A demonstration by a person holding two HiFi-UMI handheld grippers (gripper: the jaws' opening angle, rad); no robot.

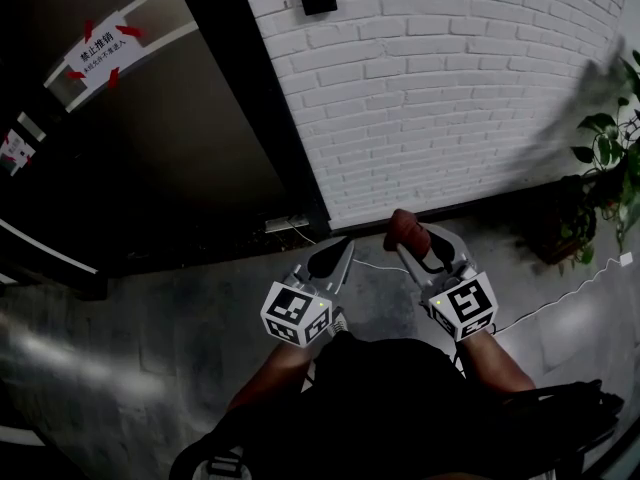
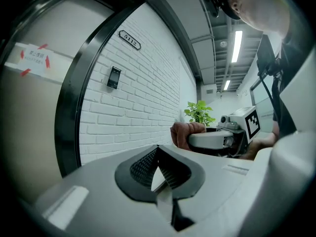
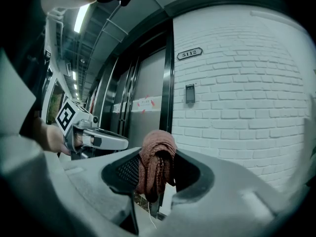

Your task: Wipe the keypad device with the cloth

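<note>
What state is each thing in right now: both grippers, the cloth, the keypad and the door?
Left gripper: shut, empty.
Right gripper: shut on the cloth.
Cloth: bunched, clamped in the jaws.
Keypad: mounted on the wall, untouched.
Door: closed.

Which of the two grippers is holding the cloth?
The right gripper: a reddish-brown cloth is clamped between its jaws, while the left gripper is shut on nothing.

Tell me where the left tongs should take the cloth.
Probably take the cloth by the rounded bunch standing past the tips of the right tongs, bringing the left tongs in from the left. The pads cover its middle, and only a thin tail hangs below.
</note>
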